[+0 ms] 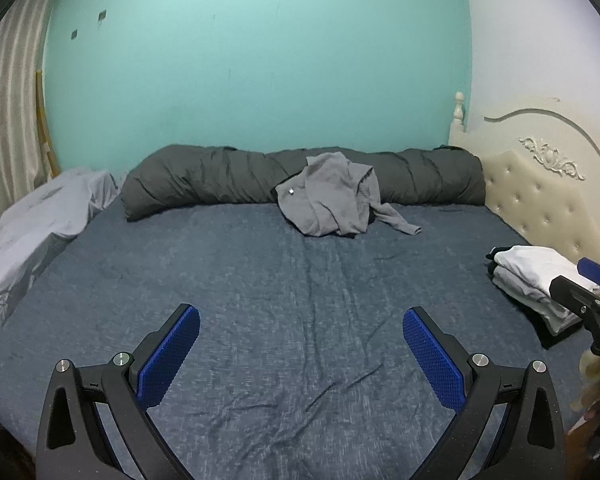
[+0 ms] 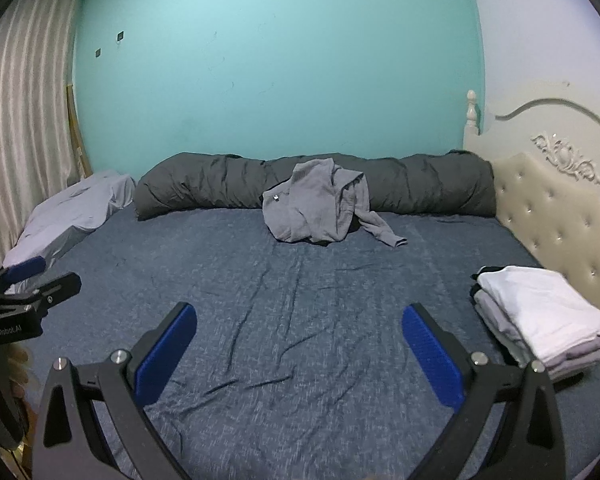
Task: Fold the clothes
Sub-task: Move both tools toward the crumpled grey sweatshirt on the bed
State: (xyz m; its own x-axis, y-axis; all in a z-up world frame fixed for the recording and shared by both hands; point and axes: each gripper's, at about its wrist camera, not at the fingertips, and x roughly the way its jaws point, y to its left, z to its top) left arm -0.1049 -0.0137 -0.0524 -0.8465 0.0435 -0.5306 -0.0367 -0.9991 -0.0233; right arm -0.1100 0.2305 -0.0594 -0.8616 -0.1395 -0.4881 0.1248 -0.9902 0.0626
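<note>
A crumpled grey garment (image 1: 332, 200) (image 2: 320, 208) lies at the far side of the bed, leaning on a rolled dark grey duvet, one sleeve trailing to the right. A stack of folded clothes (image 1: 536, 284) (image 2: 540, 312), white on top, sits at the right by the headboard. My left gripper (image 1: 300, 316) is open over the near part of the blue sheet, holding nothing. My right gripper (image 2: 300, 312) is open too, also empty. Both are far from the garment. Each gripper shows at the edge of the other's view.
The blue sheet of the bed (image 1: 280, 300) is wrinkled. A rolled dark grey duvet (image 1: 228, 180) runs along the teal wall. A pale grey pillow (image 1: 40, 220) lies at the left by a curtain. A cream padded headboard (image 2: 552, 208) borders the right.
</note>
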